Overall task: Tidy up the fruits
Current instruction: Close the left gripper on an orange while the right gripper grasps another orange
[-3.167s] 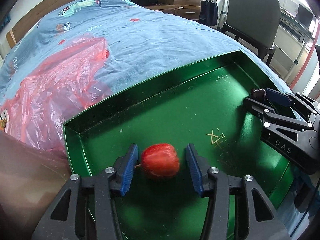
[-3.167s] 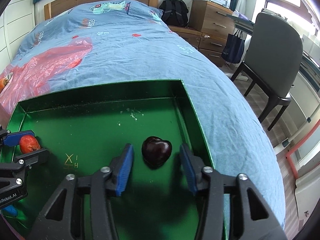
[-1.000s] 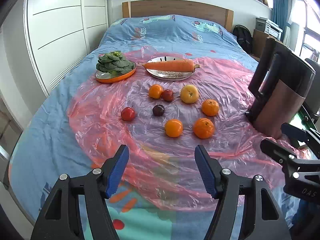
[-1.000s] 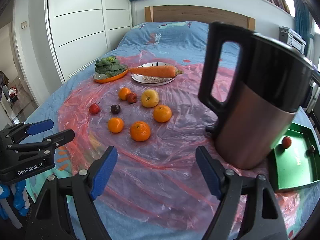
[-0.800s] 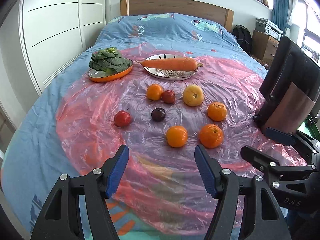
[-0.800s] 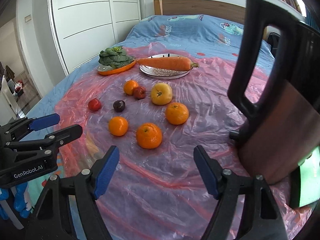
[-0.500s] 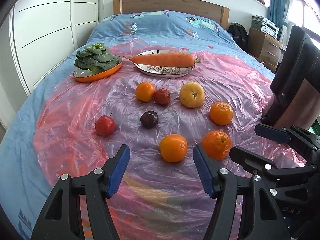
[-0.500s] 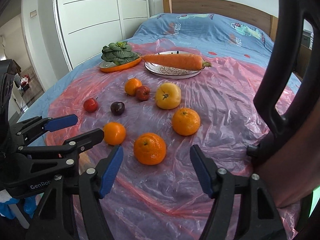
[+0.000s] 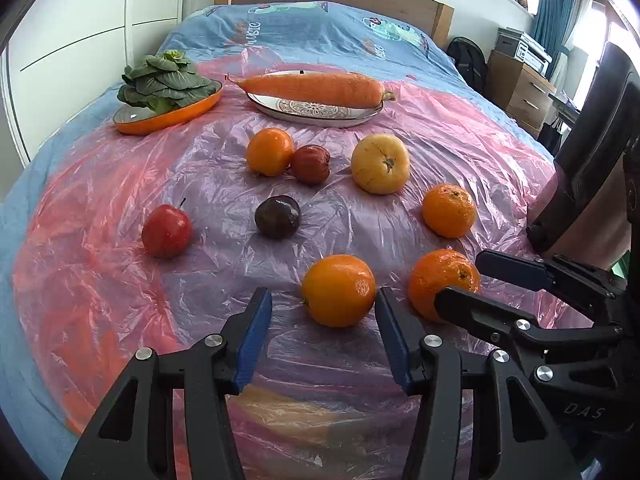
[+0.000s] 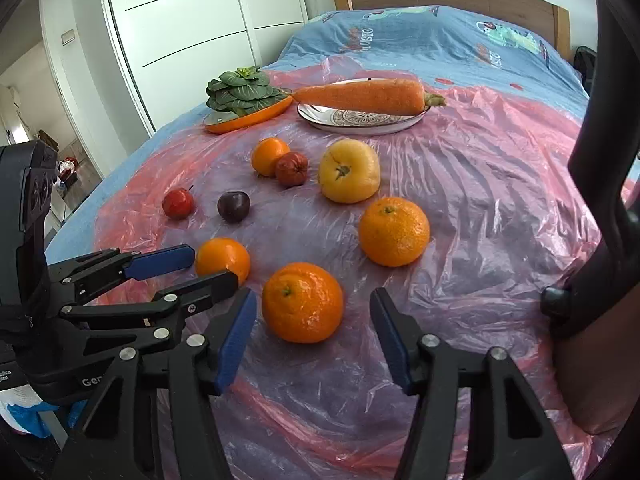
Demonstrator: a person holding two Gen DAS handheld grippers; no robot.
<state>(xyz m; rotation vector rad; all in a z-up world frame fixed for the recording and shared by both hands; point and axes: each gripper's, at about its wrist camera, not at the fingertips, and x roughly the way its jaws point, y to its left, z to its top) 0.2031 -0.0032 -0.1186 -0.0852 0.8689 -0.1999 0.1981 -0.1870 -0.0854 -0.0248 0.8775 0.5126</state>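
I am holding both grippers low over the bed, angled down toward the fruit lying on the pink plastic sheet (image 9: pixel 460 148).

My left gripper (image 9: pixel 324 312) is pointing down at the smooth orange (image 9: pixel 338 290), which is sitting on the sheet between the blue pads. Its jaws are closing, but a gap is showing on each side of the fruit, the wider one on the left; the pads are not yet pressing it.

My right gripper (image 10: pixel 310 316) is reaching in just beside the left one, tilted down the same way. The dimpled mandarin (image 10: pixel 303 308) is lying between its fingers, nearer the left pad, with clear space on the right. These jaws are closing too, and nothing is being gripped. In the left wrist view I am seeing this gripper (image 9: pixel 460 276) from the side, its fingers straddling that same mandarin (image 9: pixel 443 280).

Beyond them the other fruits are resting untouched: another mandarin (image 10: pixel 394 231), a yellow apple-like fruit (image 10: pixel 349 176), a dark plum (image 10: pixel 233 207), a small red fruit with a stem (image 10: pixel 178 203), and a small orange (image 10: pixel 270 156) touching a dull red fruit (image 10: pixel 291 169). A carrot (image 10: pixel 360 97) is lying across a patterned plate (image 10: pixel 360 122), beside an orange dish (image 10: pixel 248 118) of leafy greens (image 10: pixel 242 90). A dark kettle (image 10: pixel 600 240) is standing close at my right.
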